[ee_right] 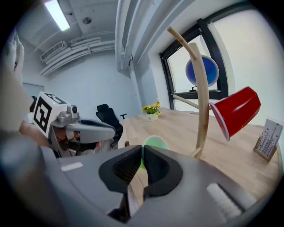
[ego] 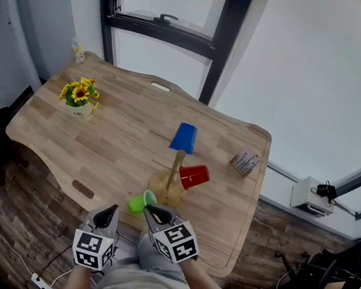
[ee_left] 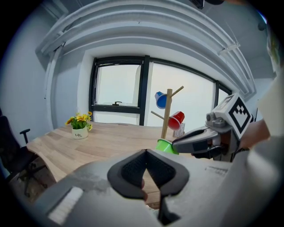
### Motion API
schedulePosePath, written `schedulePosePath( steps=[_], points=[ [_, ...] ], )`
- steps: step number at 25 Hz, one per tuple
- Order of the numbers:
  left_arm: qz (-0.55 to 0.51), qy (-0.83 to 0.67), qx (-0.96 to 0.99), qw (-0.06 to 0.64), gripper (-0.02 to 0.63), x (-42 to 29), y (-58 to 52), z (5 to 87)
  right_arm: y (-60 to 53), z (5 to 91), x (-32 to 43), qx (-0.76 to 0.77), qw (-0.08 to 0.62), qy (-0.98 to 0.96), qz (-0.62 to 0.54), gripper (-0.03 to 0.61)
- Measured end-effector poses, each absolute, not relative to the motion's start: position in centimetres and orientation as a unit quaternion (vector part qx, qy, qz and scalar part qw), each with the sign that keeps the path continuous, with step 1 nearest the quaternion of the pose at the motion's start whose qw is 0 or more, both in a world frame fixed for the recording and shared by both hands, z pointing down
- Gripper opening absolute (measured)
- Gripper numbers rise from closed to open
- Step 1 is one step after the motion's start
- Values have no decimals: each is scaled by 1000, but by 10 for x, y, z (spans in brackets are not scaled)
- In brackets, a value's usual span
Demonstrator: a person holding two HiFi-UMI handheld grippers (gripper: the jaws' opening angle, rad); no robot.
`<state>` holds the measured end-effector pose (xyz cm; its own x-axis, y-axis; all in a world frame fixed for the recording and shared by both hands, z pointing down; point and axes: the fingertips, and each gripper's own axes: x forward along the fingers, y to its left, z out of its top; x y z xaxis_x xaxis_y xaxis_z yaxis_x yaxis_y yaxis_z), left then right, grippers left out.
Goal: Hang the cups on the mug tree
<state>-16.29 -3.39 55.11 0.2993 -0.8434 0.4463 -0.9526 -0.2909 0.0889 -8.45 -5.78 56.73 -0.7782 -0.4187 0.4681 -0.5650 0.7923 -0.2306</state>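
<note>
A wooden mug tree (ego: 176, 167) stands near the table's front edge, with a blue cup (ego: 184, 137) upside down on its top and a red cup (ego: 194, 175) on a right-hand branch. My right gripper (ego: 153, 211) is shut on the rim of a green cup (ego: 138, 203), held just left of the tree's base. In the right gripper view the green cup (ee_right: 151, 144) sits pinched between the pads, with the tree (ee_right: 202, 88) close ahead. My left gripper (ego: 108, 215) hovers beside it at the front edge, shut and empty (ee_left: 145, 153).
A pot of yellow flowers (ego: 79, 96) stands at the table's far left. A small card holder (ego: 245, 161) sits right of the tree. A black office chair (ee_right: 108, 115) stands beyond the table's left side, and windows lie behind it.
</note>
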Motion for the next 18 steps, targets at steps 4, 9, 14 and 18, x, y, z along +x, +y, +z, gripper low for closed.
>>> schedulePosePath(
  steps=[4,9,14,18],
  points=[
    [157,-577,784,168,5,-170,-37,547,-68,547,-94,268,134,-928,221,20],
    [153,-583,781,165,5,-178,-42,541,-79,526,-103,255,69,-926,269,20],
    [148,-586,780,160,5,-183,-47,536,-93,509,-107,257,17,-918,301,20],
    [148,-585,782,160,5,-183,-51,535,-107,497,-103,271,-38,-900,338,20]
  ],
)
